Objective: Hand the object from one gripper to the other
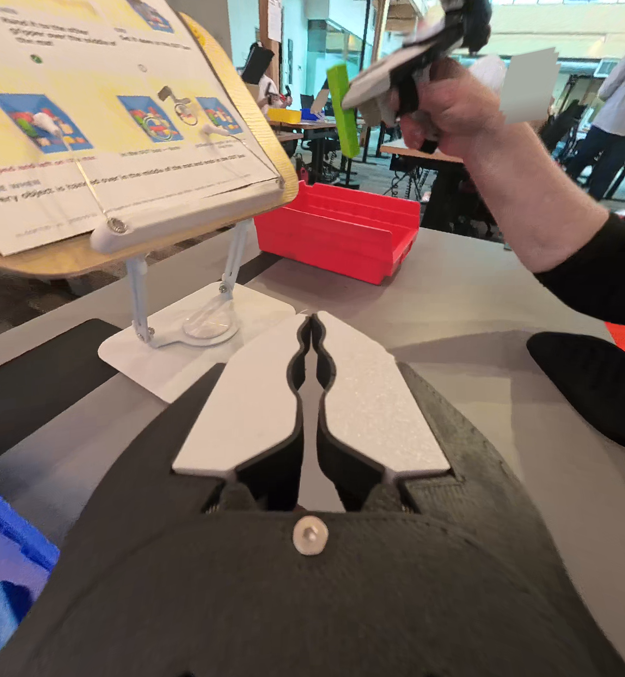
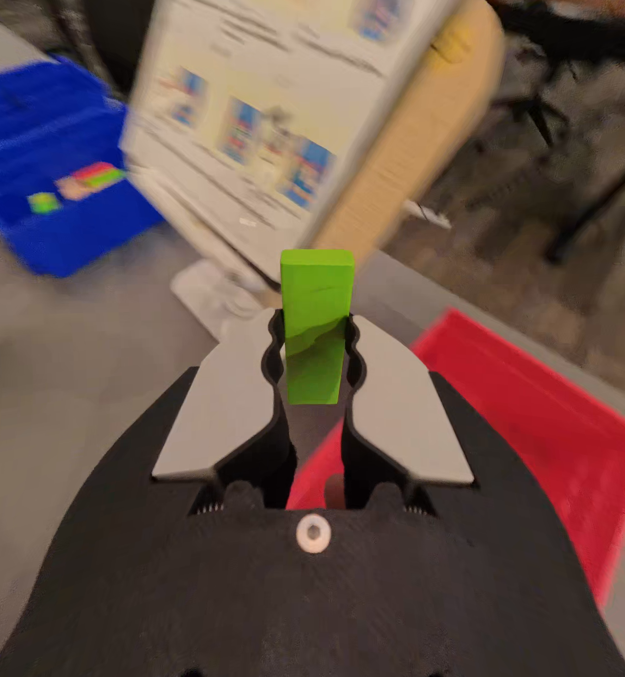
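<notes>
My right gripper (image 2: 314, 322) is shut on a green block (image 2: 316, 322); both pads press its long sides and its far end sticks out past the fingertips. In the left wrist view the right gripper (image 1: 347, 100) is high at the upper right in a person's hand, with the green block (image 1: 344, 110) hanging from it above the red bin (image 1: 336, 234). My left gripper (image 1: 311, 318) is shut with nothing between its pads, low over the grey table (image 1: 468, 304).
A tilted board with an instruction sheet (image 1: 113, 110) stands on a white stand (image 1: 179, 333) at the left. A blue bin (image 2: 47, 176) holds several coloured blocks. The red bin (image 2: 523, 421) lies under my right gripper. A black mat (image 1: 36, 370) covers part of the table. The gap from one gripper's tips to the other's is roughly 35 cm.
</notes>
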`<state>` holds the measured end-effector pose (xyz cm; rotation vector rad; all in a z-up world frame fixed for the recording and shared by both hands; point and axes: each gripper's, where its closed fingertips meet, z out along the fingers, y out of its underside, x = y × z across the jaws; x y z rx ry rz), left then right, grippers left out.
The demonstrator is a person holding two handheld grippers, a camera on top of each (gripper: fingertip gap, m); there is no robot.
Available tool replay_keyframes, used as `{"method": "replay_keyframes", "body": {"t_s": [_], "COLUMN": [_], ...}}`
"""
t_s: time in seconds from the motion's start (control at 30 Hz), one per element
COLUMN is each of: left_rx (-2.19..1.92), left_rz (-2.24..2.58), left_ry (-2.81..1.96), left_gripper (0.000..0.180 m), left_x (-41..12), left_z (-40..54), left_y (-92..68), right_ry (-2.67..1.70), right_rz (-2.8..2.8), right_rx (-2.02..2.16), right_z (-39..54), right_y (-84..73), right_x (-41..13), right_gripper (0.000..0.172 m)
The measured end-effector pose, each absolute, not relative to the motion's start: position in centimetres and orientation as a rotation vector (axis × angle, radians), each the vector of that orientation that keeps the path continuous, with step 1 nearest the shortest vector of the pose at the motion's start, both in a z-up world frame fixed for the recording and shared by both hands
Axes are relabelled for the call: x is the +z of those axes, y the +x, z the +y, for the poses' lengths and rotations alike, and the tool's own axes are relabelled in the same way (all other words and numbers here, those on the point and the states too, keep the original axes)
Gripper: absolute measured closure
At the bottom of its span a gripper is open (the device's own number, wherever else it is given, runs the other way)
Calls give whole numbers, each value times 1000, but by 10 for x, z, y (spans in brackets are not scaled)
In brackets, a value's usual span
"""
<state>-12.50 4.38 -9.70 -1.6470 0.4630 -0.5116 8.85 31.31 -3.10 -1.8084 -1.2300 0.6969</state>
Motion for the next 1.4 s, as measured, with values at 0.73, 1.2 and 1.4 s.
{"method": "replay_keyframes", "body": {"t_s": [0.73, 1.2, 1.4], "left_rx": [-457, 157, 139], "left_rz": [443, 273, 462], "left_ry": [-1729, -2221, -2645], "left_gripper": [178, 139, 133], "left_x": [-134, -132, -207], "left_z": [55, 14, 16], "left_y": [-131, -295, -326], "right_ry": [-2622, -2091, -1897], "right_rz": [-986, -1102, -1229], "right_rx": [65, 297, 414], "right_z": [468, 366, 287], "right_y": [198, 123, 59], "right_x": [-265, -98, -45], "right_gripper": [142, 130, 132]}}
